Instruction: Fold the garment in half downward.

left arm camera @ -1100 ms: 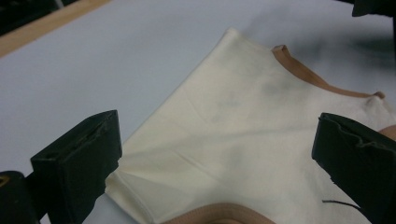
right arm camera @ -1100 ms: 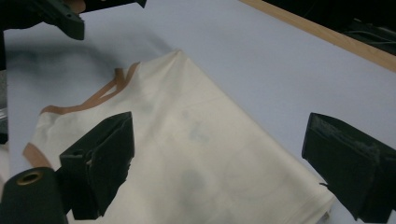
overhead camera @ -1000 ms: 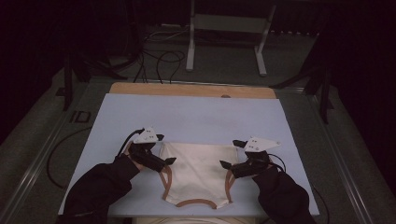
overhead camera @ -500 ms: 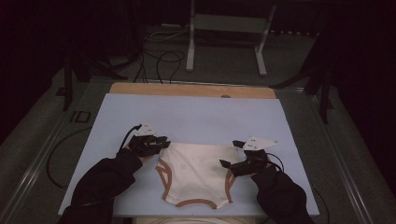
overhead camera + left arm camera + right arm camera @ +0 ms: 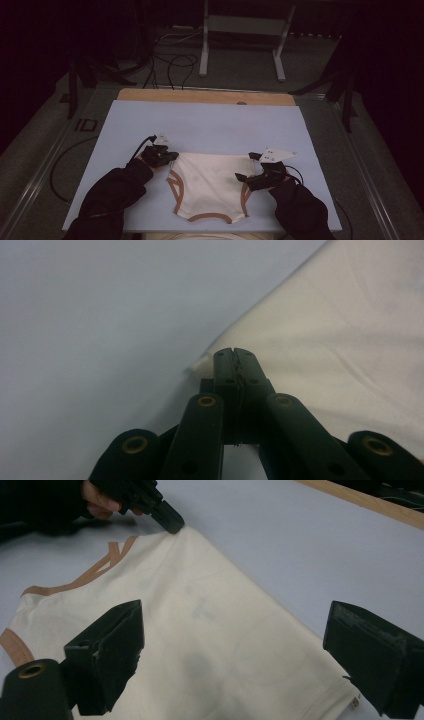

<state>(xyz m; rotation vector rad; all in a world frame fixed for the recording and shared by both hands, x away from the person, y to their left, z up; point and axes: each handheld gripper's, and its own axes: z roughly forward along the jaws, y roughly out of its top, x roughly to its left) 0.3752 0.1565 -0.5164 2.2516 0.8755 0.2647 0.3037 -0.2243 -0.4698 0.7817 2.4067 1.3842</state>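
A cream garment with brown trim lies flat on the light blue table. My left gripper sits at the garment's far left corner. Its jaws have just been closing and now stand shut on that corner, as the left gripper view shows at the left gripper on the garment. My right gripper hovers open at the far right corner. In the right gripper view the right gripper straddles the garment, and the left gripper pinches the opposite corner.
A wooden strip runs along the table's far edge. Beyond it stand a metal frame and loose cables on the dark floor. A cable trails off the table's left side.
My left gripper has dropped onto the garment's far left corner and its jaws have closed on the fabric. The right gripper has stayed where it was.
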